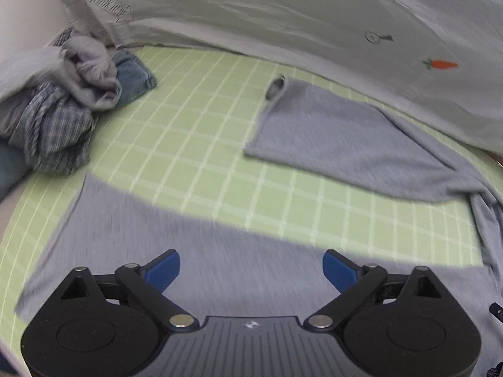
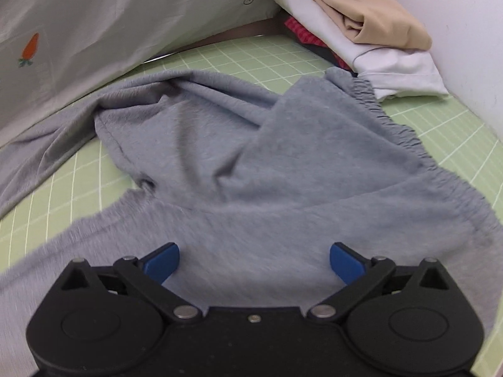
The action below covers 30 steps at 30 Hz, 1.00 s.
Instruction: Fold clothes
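A pair of grey sweatpants [image 1: 342, 138] lies spread on the green grid mat [image 1: 195, 132]. In the left wrist view one leg lies across the far right and the other leg [image 1: 195, 251] runs under my left gripper [image 1: 251, 270], which is open and empty just above the cloth. In the right wrist view the crumpled upper part of the pants [image 2: 283, 157] with the gathered waistband [image 2: 405, 132] lies in front of my right gripper [image 2: 254, 265], which is open and empty over the fabric.
A heap of unfolded clothes [image 1: 63, 100] sits at the mat's left end. A stack of folded clothes [image 2: 364, 31] sits at the far right by a white wall. A grey sheet with a carrot print [image 1: 314, 25] hangs along the back edge.
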{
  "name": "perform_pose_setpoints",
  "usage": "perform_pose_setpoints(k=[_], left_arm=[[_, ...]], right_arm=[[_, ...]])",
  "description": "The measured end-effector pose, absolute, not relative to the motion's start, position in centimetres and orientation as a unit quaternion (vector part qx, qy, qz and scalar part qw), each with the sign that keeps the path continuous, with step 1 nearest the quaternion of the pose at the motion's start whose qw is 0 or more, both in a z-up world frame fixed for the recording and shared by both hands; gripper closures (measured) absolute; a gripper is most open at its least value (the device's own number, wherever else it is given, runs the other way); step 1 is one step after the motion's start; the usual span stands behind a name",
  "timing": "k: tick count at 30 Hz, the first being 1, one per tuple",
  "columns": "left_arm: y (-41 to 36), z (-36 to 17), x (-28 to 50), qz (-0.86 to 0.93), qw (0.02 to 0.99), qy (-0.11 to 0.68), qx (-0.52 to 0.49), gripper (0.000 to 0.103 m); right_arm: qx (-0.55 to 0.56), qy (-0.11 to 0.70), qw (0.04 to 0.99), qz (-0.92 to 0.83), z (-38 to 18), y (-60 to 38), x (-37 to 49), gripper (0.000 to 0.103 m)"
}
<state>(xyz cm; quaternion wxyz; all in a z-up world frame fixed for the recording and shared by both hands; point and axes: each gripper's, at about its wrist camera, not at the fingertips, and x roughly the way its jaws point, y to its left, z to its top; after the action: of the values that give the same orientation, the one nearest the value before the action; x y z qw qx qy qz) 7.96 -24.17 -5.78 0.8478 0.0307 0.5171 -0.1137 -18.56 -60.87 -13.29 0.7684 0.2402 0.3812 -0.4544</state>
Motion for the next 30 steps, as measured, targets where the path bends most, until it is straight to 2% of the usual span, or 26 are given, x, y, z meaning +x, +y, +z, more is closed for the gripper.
perform_pose_setpoints(k=[12,14,16,17,19,20,21,22,23,30], left_arm=[[-25.1,-11.2,23.0,-0.195,0.846,0.497,0.013,0.007],[-26.0,-11.8,25.1,-0.209,0.848,0.487,0.005,0.016],[-26.8,-12.6,27.1,-0.223,0.845,0.486,-0.005,0.031],[-27.2,-13.0,28.0,-0.229,0.843,0.487,-0.01,0.034],[-27.9,-13.7,29.2,-0.239,0.839,0.488,-0.02,0.052],[-28.0,-13.9,29.5,-0.242,0.839,0.486,-0.024,0.057],[-28.1,-14.0,29.8,-0.245,0.84,0.484,-0.028,0.079],[-27.9,-14.0,30.1,-0.246,0.841,0.481,-0.03,0.097],[-27.5,-13.8,30.4,-0.245,0.843,0.477,-0.031,0.1],[-20.3,-10.2,32.2,-0.155,0.902,0.404,0.01,0.1]], right_arm=[[0.29,0.365,0.693,-0.55,-14.0,-63.2,-15.7,0.0],[0.29,0.363,0.69,-0.555,-14.0,-63.1,-15.7,0.0],[0.29,0.36,0.687,-0.56,-14.1,-62.9,-15.7,0.0],[0.29,0.359,0.686,-0.563,-14.1,-62.8,-15.7,0.0],[0.292,0.355,0.682,-0.569,-14.1,-62.7,-15.6,0.0],[0.292,0.353,0.68,-0.572,-14.1,-62.6,-15.6,0.0],[0.292,0.351,0.678,-0.575,-14.1,-62.5,-15.6,0.0],[0.293,0.35,0.676,-0.579,-14.1,-62.4,-15.6,0.0],[0.294,0.349,0.673,-0.582,-14.1,-62.4,-15.5,0.0],[0.3,0.354,0.667,-0.583,-14.0,-62.5,-15.5,0.0]])
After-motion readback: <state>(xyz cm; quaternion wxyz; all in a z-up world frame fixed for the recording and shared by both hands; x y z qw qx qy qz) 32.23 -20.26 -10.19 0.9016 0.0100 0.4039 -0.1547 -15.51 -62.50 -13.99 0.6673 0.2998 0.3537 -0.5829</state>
